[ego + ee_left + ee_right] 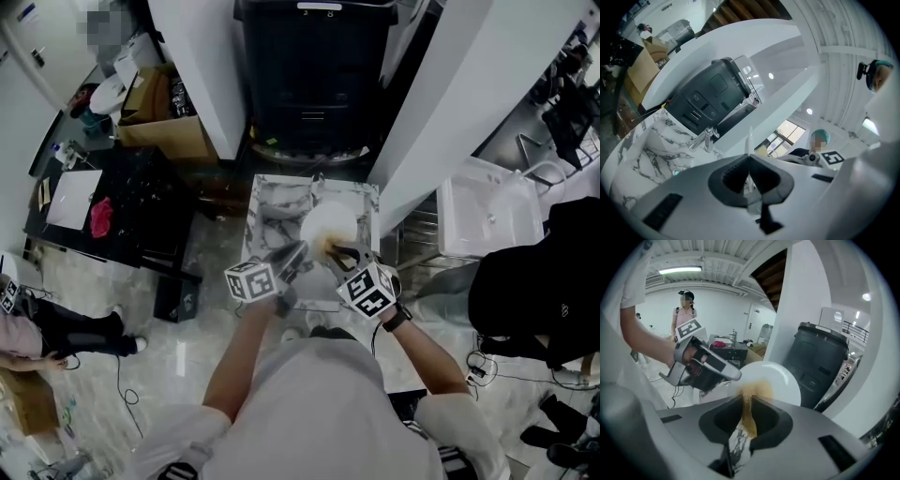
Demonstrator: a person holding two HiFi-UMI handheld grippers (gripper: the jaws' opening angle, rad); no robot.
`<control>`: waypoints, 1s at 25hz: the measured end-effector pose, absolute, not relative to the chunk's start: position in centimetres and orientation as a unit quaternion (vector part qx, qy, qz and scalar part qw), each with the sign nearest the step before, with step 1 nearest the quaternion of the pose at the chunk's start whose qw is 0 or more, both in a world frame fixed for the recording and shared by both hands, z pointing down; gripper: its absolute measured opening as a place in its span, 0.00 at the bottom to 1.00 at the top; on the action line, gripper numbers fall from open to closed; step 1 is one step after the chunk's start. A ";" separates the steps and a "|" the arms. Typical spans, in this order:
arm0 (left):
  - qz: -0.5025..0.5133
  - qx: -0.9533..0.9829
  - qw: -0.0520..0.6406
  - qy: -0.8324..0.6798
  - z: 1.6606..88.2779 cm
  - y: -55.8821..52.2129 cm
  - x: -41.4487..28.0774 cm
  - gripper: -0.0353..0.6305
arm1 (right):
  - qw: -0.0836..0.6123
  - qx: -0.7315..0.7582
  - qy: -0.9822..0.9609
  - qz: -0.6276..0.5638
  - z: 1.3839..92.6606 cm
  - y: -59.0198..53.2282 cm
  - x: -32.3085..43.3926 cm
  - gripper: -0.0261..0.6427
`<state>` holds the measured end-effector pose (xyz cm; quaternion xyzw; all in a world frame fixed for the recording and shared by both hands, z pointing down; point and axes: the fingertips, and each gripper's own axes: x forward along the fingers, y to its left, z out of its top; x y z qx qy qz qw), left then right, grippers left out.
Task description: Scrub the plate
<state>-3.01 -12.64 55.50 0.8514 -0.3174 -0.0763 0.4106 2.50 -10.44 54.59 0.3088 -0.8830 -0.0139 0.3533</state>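
The plate (330, 223) is held over the marbled sink (270, 214), its rim clamped in the closed jaws of the left gripper (300, 251), and a brown sponge (749, 404), pinched in the narrow jaws of the right gripper (334, 251), is pressed against it.

Landmark: black bin (314, 75), upright between two white wall panels (202, 66), with a marble-patterned surface (272, 220) just in front of it and pale glossy floor (178, 356) nearer the camera. Left of the bin are a cardboard box (164, 122) and a dark table (122, 206) carrying a white sheet (73, 199) and a pink cloth (100, 216); right of the bin is a white tub (487, 216). Ribbed white ceiling with one lit strip lamp (680, 270); bright window panes (785, 133) show lower right of the bin in the left gripper view.
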 end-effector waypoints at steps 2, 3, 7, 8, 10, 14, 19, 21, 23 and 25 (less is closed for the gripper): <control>-0.068 0.855 0.409 -0.311 55.6 -12.3 -2.3 0.08 | 0.337 0.312 -0.888 -0.033 53.1 -11.1 1.3 0.14; -0.067 0.856 0.409 -0.308 55.7 -12.1 -2.0 0.08 | 0.330 0.317 -0.888 -0.042 52.4 -11.7 1.1 0.14; -0.066 0.860 0.409 -0.299 55.5 -11.4 -1.4 0.08 | 0.335 0.354 -0.870 -0.075 51.0 -14.7 2.1 0.14; -0.068 0.859 0.410 -0.299 55.5 -11.4 -1.4 0.08 | 0.341 0.367 -0.862 -0.081 51.0 -15.5 3.0 0.14; -0.077 0.856 0.412 -0.303 55.3 -11.5 -1.7 0.08 | 0.353 0.388 -0.848 -0.077 51.5 -16.3 5.0 0.14; -0.097 0.850 0.413 -0.313 54.7 -12.4 -2.6 0.08 | 0.373 0.385 -0.843 -0.045 53.9 -14.7 7.0 0.14; -0.092 0.853 0.405 -0.315 54.5 -12.7 -2.7 0.08 | 0.366 0.335 -0.868 -0.022 55.3 -10.7 4.3 0.14; -0.085 0.855 0.405 -0.312 54.7 -12.5 -2.3 0.08 | 0.348 0.325 -0.879 -0.035 54.2 -10.3 2.7 0.14; -0.074 0.859 0.403 -0.307 54.9 -12.1 -1.8 0.08 | 0.322 0.331 -0.886 -0.051 52.5 -11.2 1.6 0.14; -0.066 0.863 0.401 -0.302 55.0 -11.7 -1.2 0.08 | 0.310 0.347 -0.883 -0.067 51.0 -12.9 1.5 0.14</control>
